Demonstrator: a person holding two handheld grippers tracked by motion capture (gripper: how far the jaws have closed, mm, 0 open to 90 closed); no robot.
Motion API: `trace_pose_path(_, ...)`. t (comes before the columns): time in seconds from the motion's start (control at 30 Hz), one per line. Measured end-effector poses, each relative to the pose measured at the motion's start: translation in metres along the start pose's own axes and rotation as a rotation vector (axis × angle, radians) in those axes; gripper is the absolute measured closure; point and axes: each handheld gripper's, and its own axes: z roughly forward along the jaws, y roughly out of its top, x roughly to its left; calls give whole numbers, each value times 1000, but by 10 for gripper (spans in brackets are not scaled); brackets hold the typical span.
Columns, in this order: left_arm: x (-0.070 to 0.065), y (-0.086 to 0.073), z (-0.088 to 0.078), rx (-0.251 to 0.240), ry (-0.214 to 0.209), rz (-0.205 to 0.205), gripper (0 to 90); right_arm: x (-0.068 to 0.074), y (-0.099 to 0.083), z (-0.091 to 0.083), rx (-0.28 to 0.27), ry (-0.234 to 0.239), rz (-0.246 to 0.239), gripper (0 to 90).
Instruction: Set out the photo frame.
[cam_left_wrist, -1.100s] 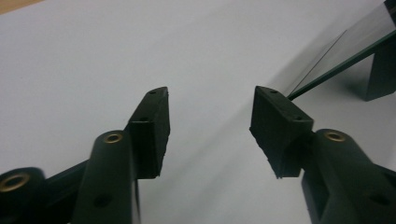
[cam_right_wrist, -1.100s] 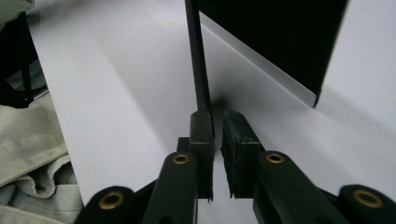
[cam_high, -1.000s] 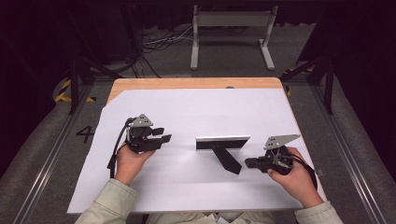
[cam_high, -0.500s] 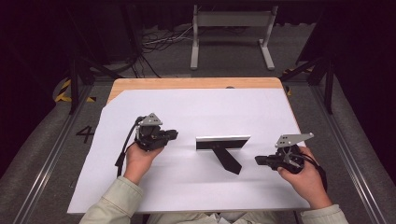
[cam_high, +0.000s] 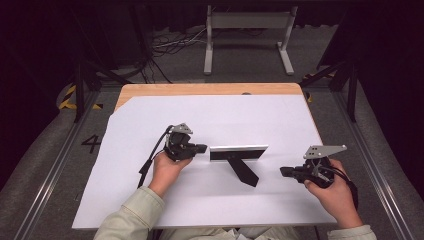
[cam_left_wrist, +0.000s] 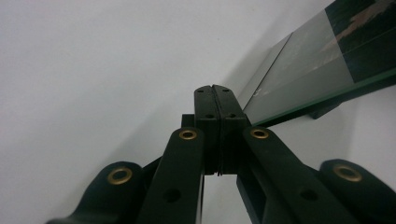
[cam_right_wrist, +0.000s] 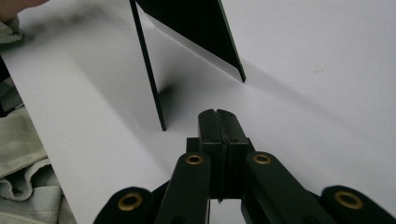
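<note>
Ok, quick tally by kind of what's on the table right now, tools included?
Picture frame, standing on its black back stand: 1
White sheet covering the table: 1
Hand-held tools, both shut with nothing between the jaws: 2, the left tool and the right tool
Total: 4

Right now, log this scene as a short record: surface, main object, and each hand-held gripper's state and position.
surface: white sheet over a wooden table
object: picture frame, standing upright on its black rear stand
left hand-held gripper: jaws have just closed shut, nothing between them, tips close to the frame's left end; contact cannot be told
right hand-held gripper: jaws shut, empty, apart from the frame, to the right of the stand
</note>
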Motion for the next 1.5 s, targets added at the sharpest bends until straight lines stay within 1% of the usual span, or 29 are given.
trace_pose_path(0.1,2,-2,8,6,-14,-23,898,-2,-1,-1,-7,-7,7,900)
trace_pose_path(0.17,2,-3,13,17,-5,-14,898,-4,-1,-2,-13,-12,12,900)
trace_pose_path(0.2,1,-4,16,18,-2,-23,898,-4,-1,-3,-19,-15,18,900)
trace_pose_path(0.27,1,-4,21,27,1,-17,898,-6,-2,-4,-23,-21,23,900)
trace_pose_path(0.4,1,-6,28,45,-6,-22,898,-8,-2,-4,-29,-24,26,900)
trace_pose_path(0.57,4,-7,32,64,-17,-32,899,-8,-2,-4,-27,-20,29,900)
trace_pose_path(0.63,4,-7,33,75,-22,-27,900,-8,-2,-4,-28,-20,30,900)
trace_pose_path(0.67,4,-7,34,81,-34,-30,900,-8,-2,-4,-28,-20,30,900)
trace_pose_path(0.7,3,-8,35,88,-28,-36,900,-8,-2,-4,-28,-20,30,900)
trace_pose_path(0.77,5,-8,36,87,-38,-53,900,-8,-1,-4,-29,-20,32,900)
trace_pose_path(0.87,4,-8,36,96,-41,-53,900,-8,-1,-4,-31,-19,29,900)
trace_pose_path(1.13,-5,-10,41,146,-64,-25,900,-7,0,-5,-33,-16,21,900)
trace_pose_path(1.27,-13,-11,41,179,-68,3,900,-7,2,-5,-34,-15,18,900)
trace_pose_path(1.43,-20,-15,40,210,-110,-12,900,-6,5,-4,-34,-10,10,900)
trace_pose_path(1.5,-24,-16,40,225,-118,-8,900,-6,6,-4,-34,-8,7,900)
